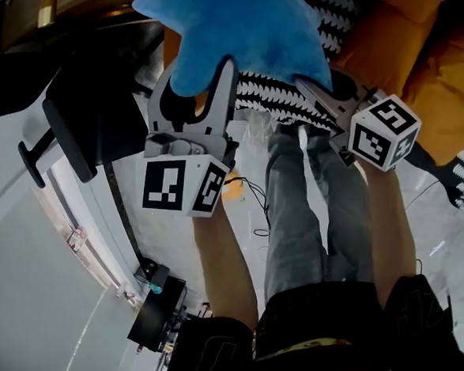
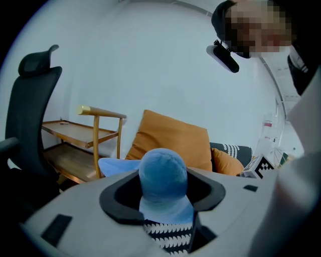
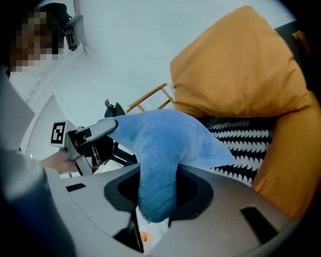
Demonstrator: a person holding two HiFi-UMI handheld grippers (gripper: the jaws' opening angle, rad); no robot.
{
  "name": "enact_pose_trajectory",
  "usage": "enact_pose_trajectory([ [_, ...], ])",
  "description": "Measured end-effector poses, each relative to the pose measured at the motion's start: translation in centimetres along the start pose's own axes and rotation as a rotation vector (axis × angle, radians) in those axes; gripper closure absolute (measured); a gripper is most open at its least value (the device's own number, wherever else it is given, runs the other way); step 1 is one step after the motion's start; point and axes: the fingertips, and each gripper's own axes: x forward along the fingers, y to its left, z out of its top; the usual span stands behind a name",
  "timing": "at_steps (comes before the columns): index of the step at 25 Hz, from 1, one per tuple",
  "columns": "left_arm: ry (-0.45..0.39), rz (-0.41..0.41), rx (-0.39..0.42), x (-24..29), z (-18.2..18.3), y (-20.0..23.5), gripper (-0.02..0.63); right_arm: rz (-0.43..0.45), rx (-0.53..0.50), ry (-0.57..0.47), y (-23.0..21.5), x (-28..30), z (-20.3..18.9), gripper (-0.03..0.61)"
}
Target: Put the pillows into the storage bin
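Star pillow (image 1: 235, 30), blue plush, hangs ahead of both claws, left claw (image 2: 163, 188) pinched partway shut on one arm, right claw (image 3: 156, 193) likewise on another, its body spanning between them above the black-and-white print pillow (image 1: 274, 96) and orange cushions (image 1: 431, 60); no storage bin shows.

Holding up a blue plush star pillow (image 1: 235, 30), short-furred and soft, its points spreading wide. Gripping 1 rounded arm of it in the left gripper (image 2: 163, 184), the tip bulging up past the jaws. Gripping another arm in the right gripper (image 3: 156, 193), that arm bending down through the jaws. Showing a black-and-white patterned pillow (image 1: 278, 97) just under the star in the head view. Leaning a large orange pillow (image 3: 235, 65) upright behind them, with a smaller orange pillow (image 3: 296, 155) lying right beside the patterned one.
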Motion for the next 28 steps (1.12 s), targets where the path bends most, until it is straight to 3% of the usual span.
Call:
enact_pose_trajectory([
  [13,-0.109,0.151,-0.042,-9.0,1.2,0.7,0.379,0.099,-0.165,0.045,6.7,-0.9,0.7,0.451],
  [28,-0.213,0.397,-0.176,-18.7,-5.6,-3.0,0.377,0.233,-0.434,0.165,10.3,-3.4,-4.2,0.451],
])
